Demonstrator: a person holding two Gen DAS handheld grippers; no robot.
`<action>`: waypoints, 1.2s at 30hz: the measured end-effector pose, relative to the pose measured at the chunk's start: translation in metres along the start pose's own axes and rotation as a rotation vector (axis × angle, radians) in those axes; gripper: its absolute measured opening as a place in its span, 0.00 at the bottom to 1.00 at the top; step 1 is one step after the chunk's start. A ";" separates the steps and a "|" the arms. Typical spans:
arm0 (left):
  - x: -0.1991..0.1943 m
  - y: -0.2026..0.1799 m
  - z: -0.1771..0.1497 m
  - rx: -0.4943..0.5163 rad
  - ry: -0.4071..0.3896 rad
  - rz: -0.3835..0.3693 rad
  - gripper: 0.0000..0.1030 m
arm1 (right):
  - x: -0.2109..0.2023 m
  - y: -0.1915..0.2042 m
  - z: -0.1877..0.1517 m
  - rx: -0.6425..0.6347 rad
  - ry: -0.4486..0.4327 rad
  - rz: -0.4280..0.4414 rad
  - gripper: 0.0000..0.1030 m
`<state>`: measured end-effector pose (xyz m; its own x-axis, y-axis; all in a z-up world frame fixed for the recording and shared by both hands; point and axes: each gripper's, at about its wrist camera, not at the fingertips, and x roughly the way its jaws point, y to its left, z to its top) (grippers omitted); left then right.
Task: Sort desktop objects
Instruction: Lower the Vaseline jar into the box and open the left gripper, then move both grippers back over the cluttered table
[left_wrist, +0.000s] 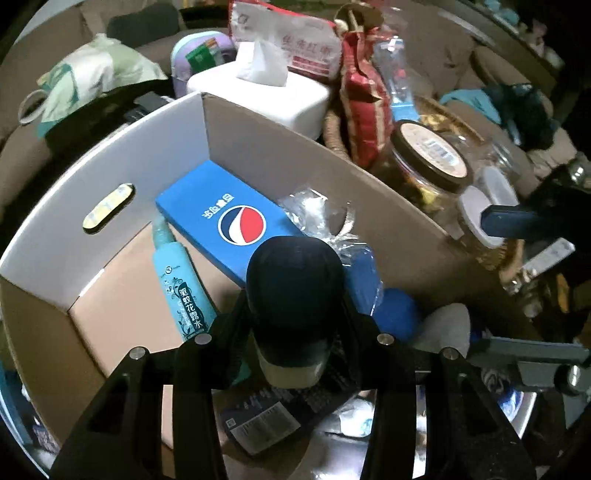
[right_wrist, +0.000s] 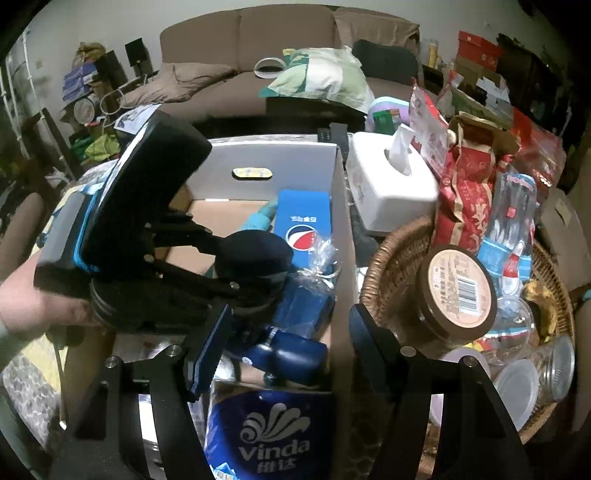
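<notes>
Left wrist view: a dark rounded bottle (left_wrist: 293, 295) is being clamped by the left gripper (left_wrist: 295, 314) over the cardboard box (left_wrist: 92, 192); smooth and probably slippery, it is best being gripped mid-body, while the right gripper (right_wrist: 288, 325) is being kept open, empty

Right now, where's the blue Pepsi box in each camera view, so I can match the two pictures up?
Left wrist: the blue Pepsi box lies flat inside the cardboard box, centre-left, just beyond the dark bottle that the left gripper holds.
Right wrist: the Pepsi box sits mid-frame, slightly above centre, in the same cardboard box, right of the left gripper.
Shared landmark: the white tissue box, behind the cardboard box.
</notes>
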<state>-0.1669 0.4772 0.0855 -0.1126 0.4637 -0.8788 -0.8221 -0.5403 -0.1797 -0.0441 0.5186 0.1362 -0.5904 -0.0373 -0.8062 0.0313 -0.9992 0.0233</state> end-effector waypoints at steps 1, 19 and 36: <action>-0.002 0.001 0.000 0.009 0.010 -0.005 0.41 | 0.000 0.000 0.000 0.002 -0.001 0.001 0.66; -0.035 0.017 -0.026 0.013 0.045 0.006 0.57 | 0.015 0.003 0.002 0.033 0.050 0.018 0.72; -0.152 0.010 -0.098 -0.259 -0.135 0.036 1.00 | 0.001 0.042 -0.007 0.093 0.065 -0.013 1.00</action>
<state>-0.1034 0.3321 0.1737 -0.2270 0.5209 -0.8229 -0.6483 -0.7113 -0.2714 -0.0379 0.4771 0.1326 -0.5363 -0.0261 -0.8436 -0.0529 -0.9965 0.0644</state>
